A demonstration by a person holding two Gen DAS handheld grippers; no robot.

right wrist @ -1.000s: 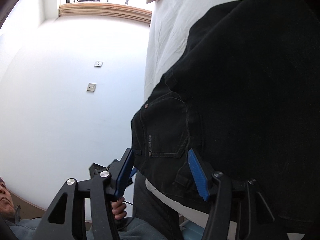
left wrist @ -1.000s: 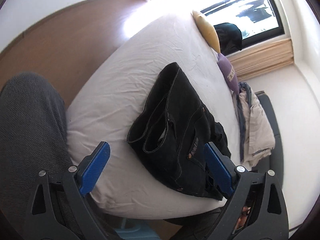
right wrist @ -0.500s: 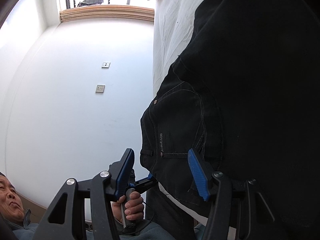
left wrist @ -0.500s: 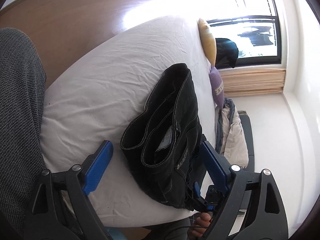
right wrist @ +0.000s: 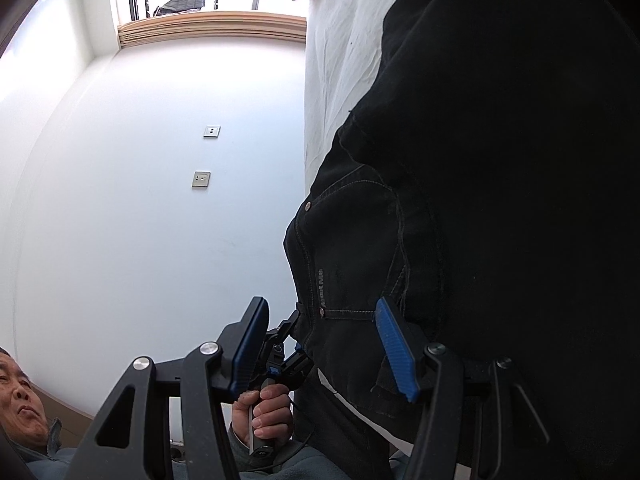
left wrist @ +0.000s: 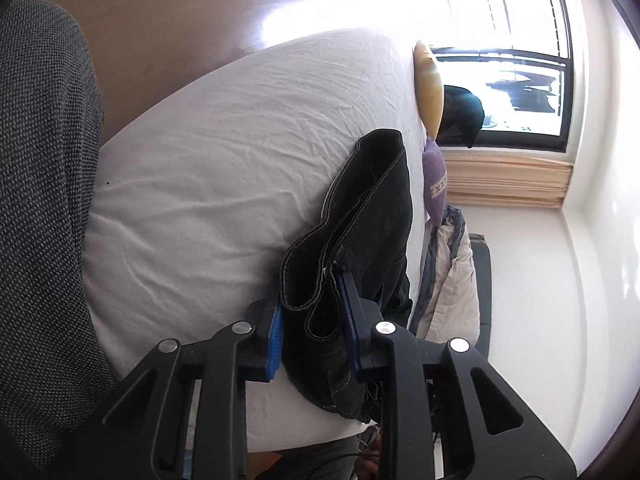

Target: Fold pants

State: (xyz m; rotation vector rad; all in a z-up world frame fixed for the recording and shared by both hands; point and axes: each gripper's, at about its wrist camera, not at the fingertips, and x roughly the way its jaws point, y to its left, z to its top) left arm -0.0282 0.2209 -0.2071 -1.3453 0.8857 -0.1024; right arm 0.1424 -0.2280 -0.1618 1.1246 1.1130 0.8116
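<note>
Black jeans [left wrist: 372, 208] lie folded in a thick stack at the near edge of a white bed [left wrist: 240, 152]. My left gripper [left wrist: 312, 320] is shut on the stack's near end, with its blue pads on both sides of the folded layers. In the right wrist view the jeans [right wrist: 500, 200] fill the right half, with a pocket and rivets showing. My right gripper [right wrist: 324, 344] is open, and the jeans' lower edge sits between its fingers without being pinched. The left gripper [right wrist: 286, 354] also shows there, held in a hand.
A yellow pillow [left wrist: 430, 84] and a purple pillow [left wrist: 436, 184] lie at the far end of the bed by the window. A beige garment [left wrist: 452, 276] hangs over a dark chair to the right. My grey-clad leg [left wrist: 44, 200] is at left. A white wall [right wrist: 140, 200] stands to the left.
My left gripper has moved forward onto the jeans' near end and closed on it; it was wide open before. The right gripper has stayed open by the pocket.
</note>
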